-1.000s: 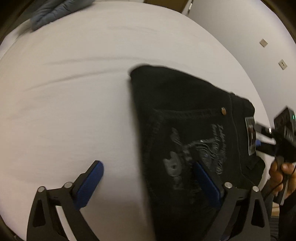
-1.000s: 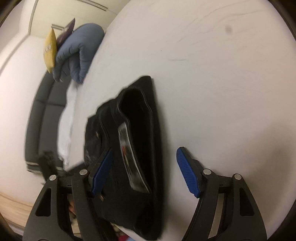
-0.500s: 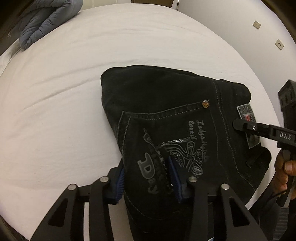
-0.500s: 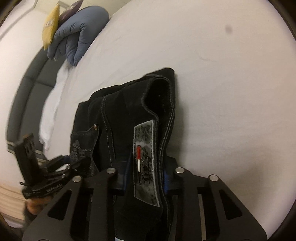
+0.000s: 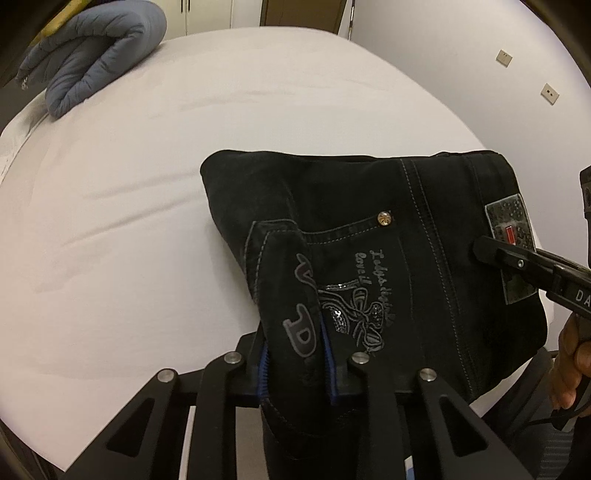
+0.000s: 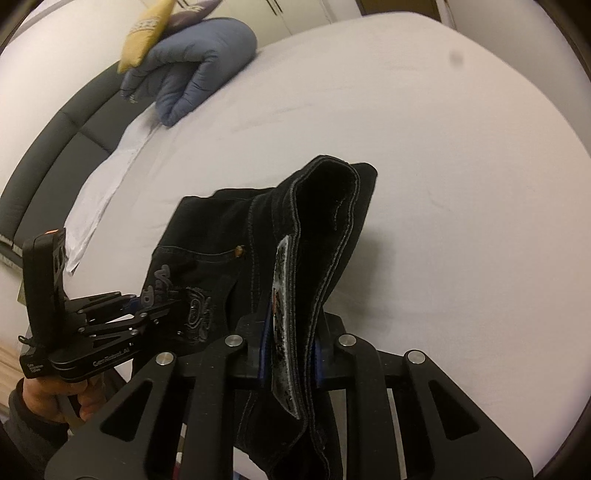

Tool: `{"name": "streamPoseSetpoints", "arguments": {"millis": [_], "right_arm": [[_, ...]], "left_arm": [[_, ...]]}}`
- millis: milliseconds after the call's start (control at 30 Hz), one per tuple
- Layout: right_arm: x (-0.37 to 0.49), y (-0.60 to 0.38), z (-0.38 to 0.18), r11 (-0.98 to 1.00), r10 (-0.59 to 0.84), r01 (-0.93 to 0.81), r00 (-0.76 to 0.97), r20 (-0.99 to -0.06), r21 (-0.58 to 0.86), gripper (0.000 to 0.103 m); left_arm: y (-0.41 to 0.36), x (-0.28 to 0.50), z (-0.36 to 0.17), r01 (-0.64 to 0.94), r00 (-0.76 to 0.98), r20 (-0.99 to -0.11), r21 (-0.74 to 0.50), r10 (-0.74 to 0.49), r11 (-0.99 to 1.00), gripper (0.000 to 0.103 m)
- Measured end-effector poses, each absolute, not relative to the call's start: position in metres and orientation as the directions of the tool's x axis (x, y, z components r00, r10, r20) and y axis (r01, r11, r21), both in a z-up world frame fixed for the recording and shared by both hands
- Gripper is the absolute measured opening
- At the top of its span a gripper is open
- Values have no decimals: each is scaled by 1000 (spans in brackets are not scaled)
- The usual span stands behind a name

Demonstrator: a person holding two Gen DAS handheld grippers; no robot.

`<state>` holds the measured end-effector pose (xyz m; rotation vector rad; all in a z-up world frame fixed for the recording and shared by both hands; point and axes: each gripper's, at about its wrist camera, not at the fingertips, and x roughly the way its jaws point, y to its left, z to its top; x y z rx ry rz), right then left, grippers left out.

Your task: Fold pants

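Observation:
Folded black pants point(image 5: 369, 236) lie on the white bed near its front edge, back pocket with silver print facing up. My left gripper point(image 5: 295, 354) is shut on the pocket-side fold of the pants and lifts it a little. My right gripper point(image 6: 290, 347) is shut on the waistband edge with the grey label point(image 6: 282, 295), raised off the sheet. The right gripper also shows at the right of the left wrist view point(image 5: 491, 251). The left gripper shows at the lower left of the right wrist view point(image 6: 129, 302).
The white bed sheet point(image 5: 147, 221) spreads far and left. A rolled blue-grey duvet point(image 5: 96, 51) lies at the far left corner, with a yellow pillow point(image 6: 147, 29) on it. A dark headboard point(image 6: 48, 147) runs along the left. A white wall point(image 5: 480, 55) stands right.
Both grippers went from open over the pants to shut on them. They have since lifted the gripped folds off the sheet.

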<state>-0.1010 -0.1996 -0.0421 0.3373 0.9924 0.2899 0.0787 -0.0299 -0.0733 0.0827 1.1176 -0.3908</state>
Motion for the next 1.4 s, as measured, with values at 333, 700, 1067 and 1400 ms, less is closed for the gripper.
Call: {"name": "streamPoseSetpoints", "arguments": {"millis": [333,700,1067,1400], "right_arm": [[-51,-256,17,898,401,-100,586,-704,428,16],[19,-329,-70,850,424,84,475,-771,520,17],[-26,-360,-59,884,320,111,566,-760,454,48],[-148,-327,143,975,24,51,943,-331,216,100]], "left_arm": [[-56,131,-16,384,476,-836,-83,-274,920,24],[-94,191,-91,368,379,-891,-103,-250,924,27],[-76,172,-75,288,522,-813,-117,-258,951,65],[-39,69,66,142,923,-379,174,-67,974,103]]}}
